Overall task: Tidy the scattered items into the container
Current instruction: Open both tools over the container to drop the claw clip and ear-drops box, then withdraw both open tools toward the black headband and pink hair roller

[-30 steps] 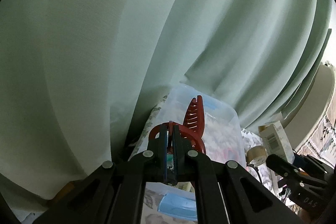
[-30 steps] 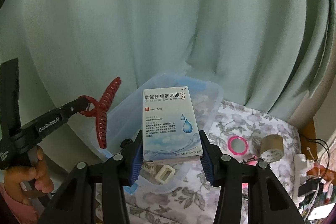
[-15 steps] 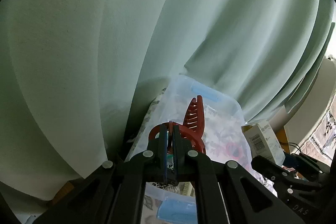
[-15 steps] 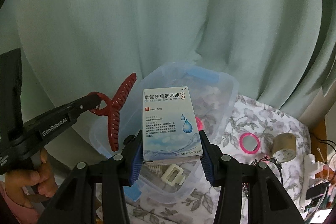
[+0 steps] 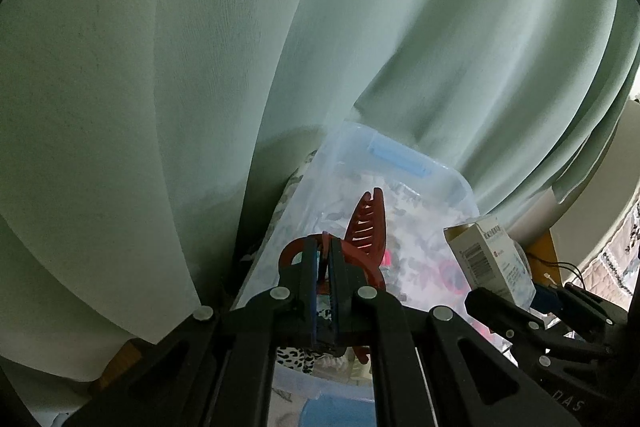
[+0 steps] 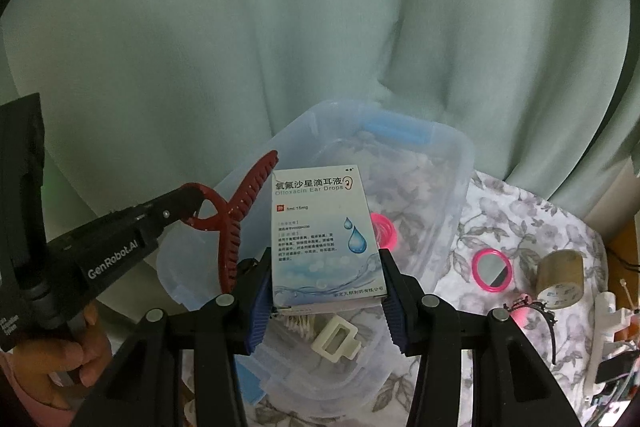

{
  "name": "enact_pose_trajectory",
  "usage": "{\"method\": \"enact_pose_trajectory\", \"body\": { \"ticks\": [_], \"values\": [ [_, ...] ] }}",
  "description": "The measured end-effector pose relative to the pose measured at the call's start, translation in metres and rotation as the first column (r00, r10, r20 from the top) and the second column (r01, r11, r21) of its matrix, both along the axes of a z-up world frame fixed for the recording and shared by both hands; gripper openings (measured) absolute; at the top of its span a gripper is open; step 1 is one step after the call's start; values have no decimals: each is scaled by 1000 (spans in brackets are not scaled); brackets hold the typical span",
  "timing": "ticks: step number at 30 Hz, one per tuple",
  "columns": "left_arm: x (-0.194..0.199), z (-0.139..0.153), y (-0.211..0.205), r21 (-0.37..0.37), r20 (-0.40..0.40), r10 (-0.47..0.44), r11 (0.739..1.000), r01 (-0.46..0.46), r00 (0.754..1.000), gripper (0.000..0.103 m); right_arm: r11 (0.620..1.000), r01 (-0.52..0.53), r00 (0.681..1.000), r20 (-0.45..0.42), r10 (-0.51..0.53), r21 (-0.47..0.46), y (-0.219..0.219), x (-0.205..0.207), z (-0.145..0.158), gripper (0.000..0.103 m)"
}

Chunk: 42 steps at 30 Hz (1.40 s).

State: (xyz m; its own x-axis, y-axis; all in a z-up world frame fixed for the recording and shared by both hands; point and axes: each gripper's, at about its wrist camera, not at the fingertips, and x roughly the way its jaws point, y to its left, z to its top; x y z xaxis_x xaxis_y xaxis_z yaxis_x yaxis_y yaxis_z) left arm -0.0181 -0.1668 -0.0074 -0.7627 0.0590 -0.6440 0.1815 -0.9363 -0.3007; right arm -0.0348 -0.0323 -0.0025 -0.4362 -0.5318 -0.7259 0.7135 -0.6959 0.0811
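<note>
A clear plastic container (image 6: 456, 163) with blue latches stands on a floral cloth below both grippers. My left gripper (image 5: 325, 247) is shut on a dark red hair claw clip (image 5: 366, 227), which hangs over the container's left side; the clip (image 6: 236, 219) and left gripper (image 6: 188, 205) also show in the right wrist view. My right gripper (image 6: 324, 267) is shut on a white and blue ear drops box (image 6: 324, 235), held upright above the container's near end. That box (image 5: 488, 255) appears at the right in the left wrist view. Inside lie a pink spiral tie (image 6: 386, 231), a white clip (image 6: 336, 341) and cotton swabs.
A pale green curtain (image 6: 280, 27) hangs close behind the container. On the floral cloth (image 6: 520, 227) to the right lie a pink ring mirror (image 6: 492, 269), a roll of brown tape (image 6: 560, 279), a black hair band (image 6: 548, 319) and some cables. A hand (image 6: 60, 367) grips the left handle.
Both grippers have come closer to the container and lower over it. The red clip and the ear drops box now hang above its inside. Neither grip has changed.
</note>
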Motion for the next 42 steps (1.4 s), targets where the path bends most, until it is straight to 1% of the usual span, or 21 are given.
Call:
{"method": "enact_pose_trajectory", "body": {
  "ticks": [11,13,15,17,18,21,24,28,29,35,42],
  "values": [
    [-7,-6,7,1,15,-17,1000,17,1000,4,1000,1,1000,14,-2,11,-5,-8,-7,51],
    [-6,-5,8,-4,12,-12,1000,12,1000,7,1000,1,1000,8,-1,13,-5,-8,-6,52],
    [-6,-4,9,-12,10,-9,1000,9,1000,12,1000,-2,1000,1,2,15,-6,-7,-6,52],
    [-6,-3,9,-8,6,-9,1000,9,1000,26,1000,-2,1000,-3,2,14,-6,-6,-7,52],
    [-6,-3,9,-6,4,-9,1000,9,1000,30,1000,-1,1000,-3,1,13,-6,-7,-7,52],
    [-3,-1,9,-6,1,-9,1000,9,1000,36,1000,-3,1000,-2,3,13,-6,-6,-7,55],
    [-5,0,10,-6,0,-9,1000,9,1000,40,1000,-5,1000,-6,5,11,-6,-5,-5,56],
    [-6,1,12,-10,-3,-10,1000,10,1000,45,1000,-4,1000,-8,4,3,-5,-3,-4,59],
    [-8,1,13,-11,-3,-8,1000,8,1000,48,1000,-5,1000,-7,5,1,-4,-3,-3,59],
    [-2,9,16,-24,-8,2,1000,-2,1000,55,1000,-6,1000,-7,5,-12,1,1,3,62],
    [7,20,20,-35,-19,18,999,-19,1000,59,1000,5,1000,-19,-6,-31,13,9,13,64]
  ]
}}
